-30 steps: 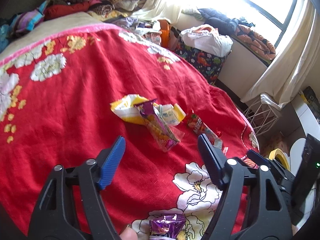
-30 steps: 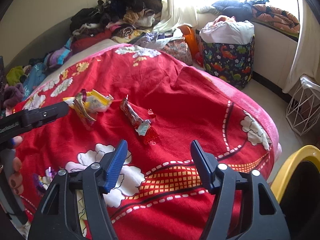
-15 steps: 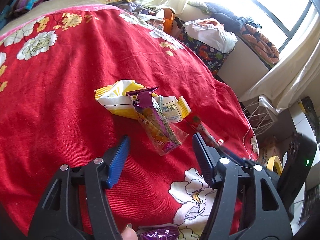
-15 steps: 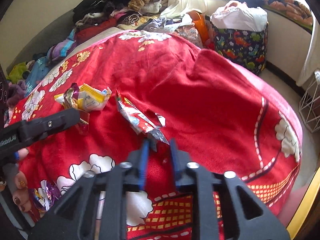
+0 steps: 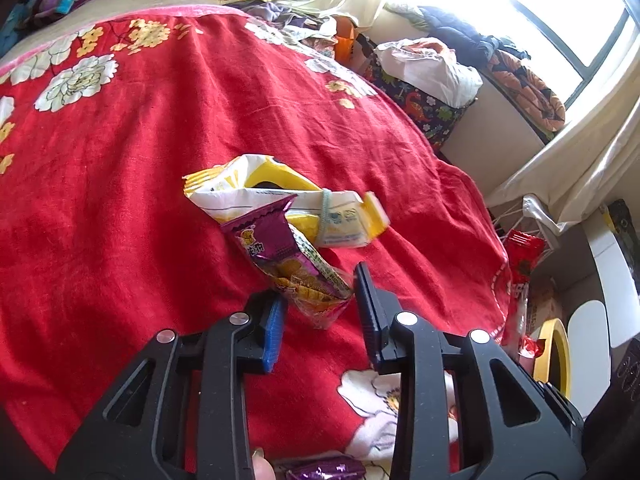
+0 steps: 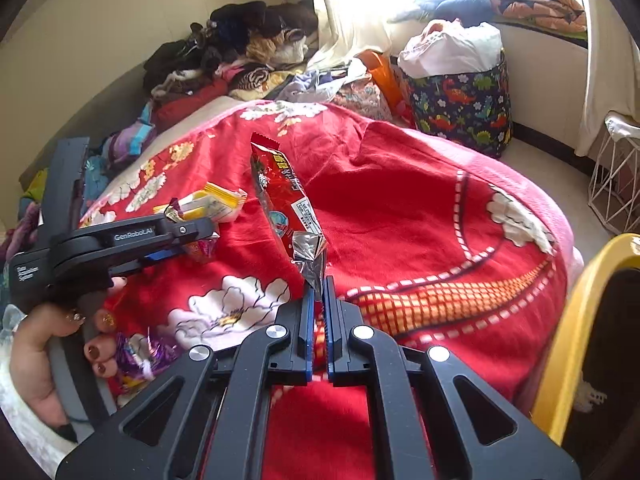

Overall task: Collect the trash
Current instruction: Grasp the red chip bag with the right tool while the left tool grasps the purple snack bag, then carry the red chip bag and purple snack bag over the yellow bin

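Observation:
A purple snack wrapper (image 5: pixel 286 258) lies on the red floral blanket (image 5: pixel 120 184), overlapping a yellow-and-white wrapper (image 5: pixel 304 200). My left gripper (image 5: pixel 320 304) is open, its jaws on either side of the purple wrapper's near end; it also shows in the right wrist view (image 6: pixel 180 240). My right gripper (image 6: pixel 318 296) is shut on the silver end of a red wrapper (image 6: pixel 282 196) and holds it up off the blanket; the red wrapper shows at the right of the left wrist view (image 5: pixel 522 258). Another purple wrapper (image 6: pixel 140 356) is held in the left hand.
A yellow-rimmed bin (image 6: pixel 580 320) stands at the bed's right edge. A dinosaur-print basket (image 6: pixel 460 108) with white cloth and a white wire basket (image 6: pixel 616 184) stand on the floor by the window. Clothes (image 6: pixel 240 48) are piled at the bed's far end.
My right gripper closed on the red wrapper and lifted it off the blanket. My left gripper moved forward to the purple wrapper and its jaws narrowed around it.

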### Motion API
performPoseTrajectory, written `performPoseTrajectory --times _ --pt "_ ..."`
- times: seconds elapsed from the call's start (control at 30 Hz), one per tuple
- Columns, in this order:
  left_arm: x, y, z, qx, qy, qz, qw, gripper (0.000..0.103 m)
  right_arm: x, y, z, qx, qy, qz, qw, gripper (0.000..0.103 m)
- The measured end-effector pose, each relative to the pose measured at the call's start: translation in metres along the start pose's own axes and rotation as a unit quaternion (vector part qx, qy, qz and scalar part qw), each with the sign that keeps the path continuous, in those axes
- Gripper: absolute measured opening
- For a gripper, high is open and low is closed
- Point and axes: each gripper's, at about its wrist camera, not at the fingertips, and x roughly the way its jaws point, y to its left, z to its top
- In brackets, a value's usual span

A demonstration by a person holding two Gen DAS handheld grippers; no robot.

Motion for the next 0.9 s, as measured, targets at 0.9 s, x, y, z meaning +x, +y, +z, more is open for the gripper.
performPoseTrajectory --times 0.9 --pt "-0.078 -0.086 -0.011 0.114 -0.06 -0.06 0.9899 0.024 -0.094 -0.017 -0.008 0.022 -0.064 -0.029 0.997 0.004"
